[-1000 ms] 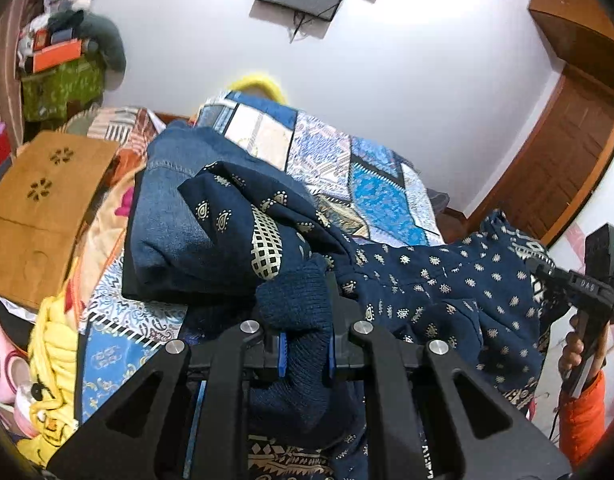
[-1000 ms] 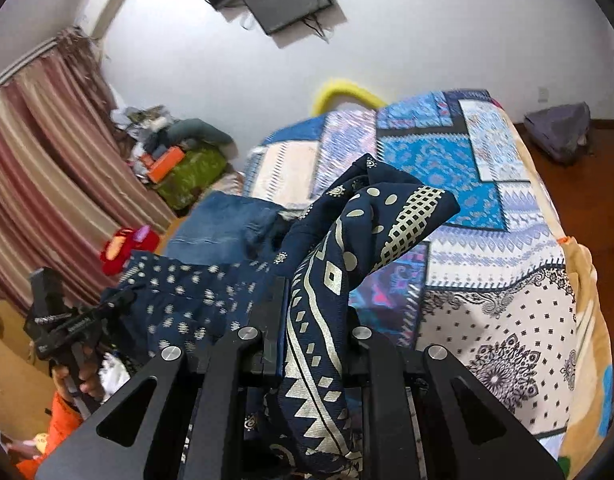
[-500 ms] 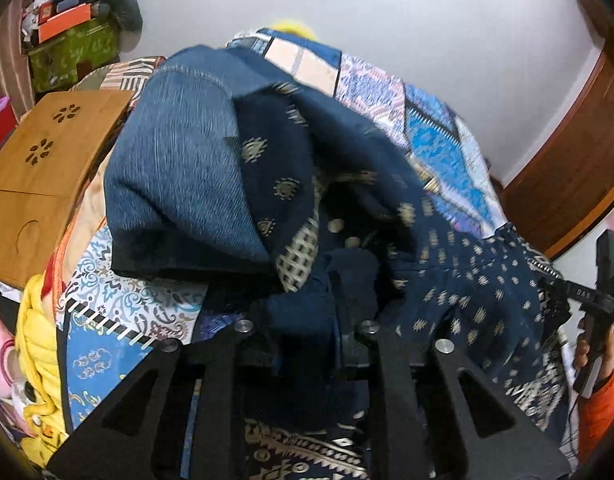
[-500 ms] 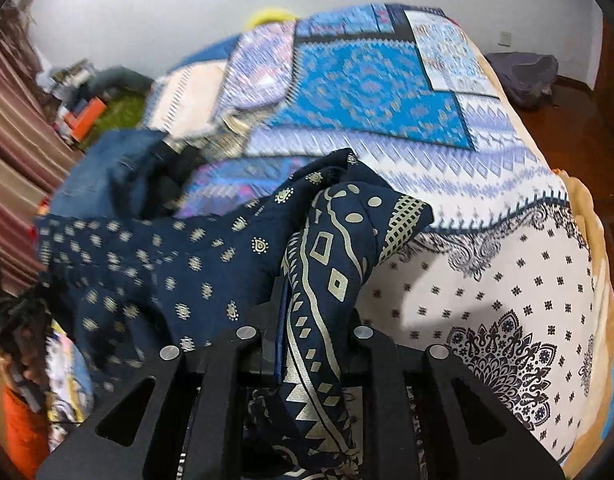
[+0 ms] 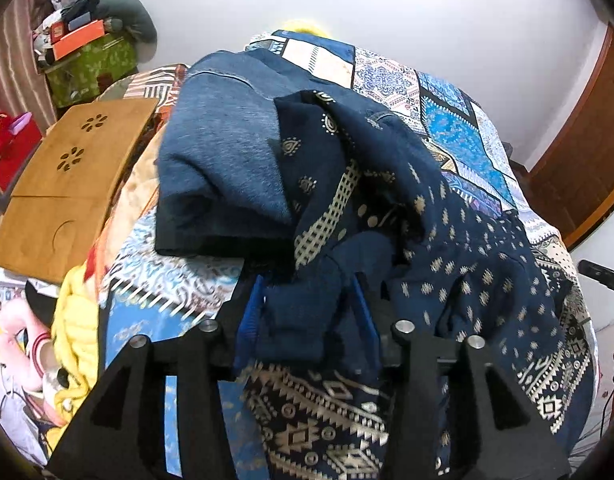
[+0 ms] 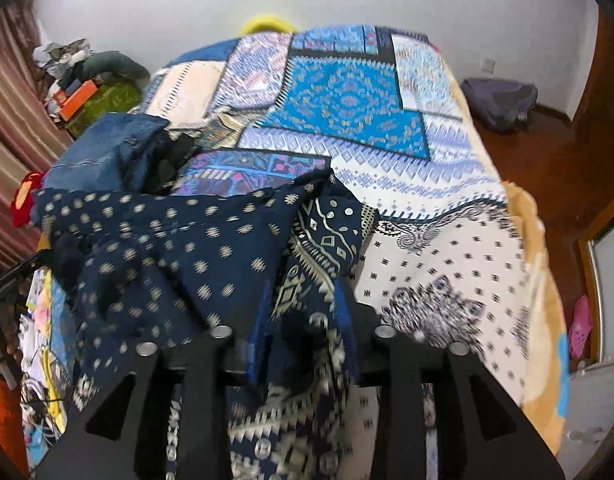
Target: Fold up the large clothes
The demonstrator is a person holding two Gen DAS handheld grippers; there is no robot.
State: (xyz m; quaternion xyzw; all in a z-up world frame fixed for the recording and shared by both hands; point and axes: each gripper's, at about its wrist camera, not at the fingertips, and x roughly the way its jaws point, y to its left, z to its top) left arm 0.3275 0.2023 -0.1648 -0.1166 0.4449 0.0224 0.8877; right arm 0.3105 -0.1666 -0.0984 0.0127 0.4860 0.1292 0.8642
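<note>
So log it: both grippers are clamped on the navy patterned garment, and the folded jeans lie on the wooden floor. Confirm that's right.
Not quite. The left gripper and right gripper do clamp the navy patterned garment, but the folded jeans lie on the patchwork bedspread, not the floor. The left wrist view shows it.

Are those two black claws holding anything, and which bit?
Both grip the navy patterned garment: the left gripper pinches a plain dark bunched edge, the right gripper a fold of its geometric border.

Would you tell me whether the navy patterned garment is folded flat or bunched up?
Bunched: the navy patterned garment lies in loose rumpled folds over the patchwork bedspread, not flat.
</note>
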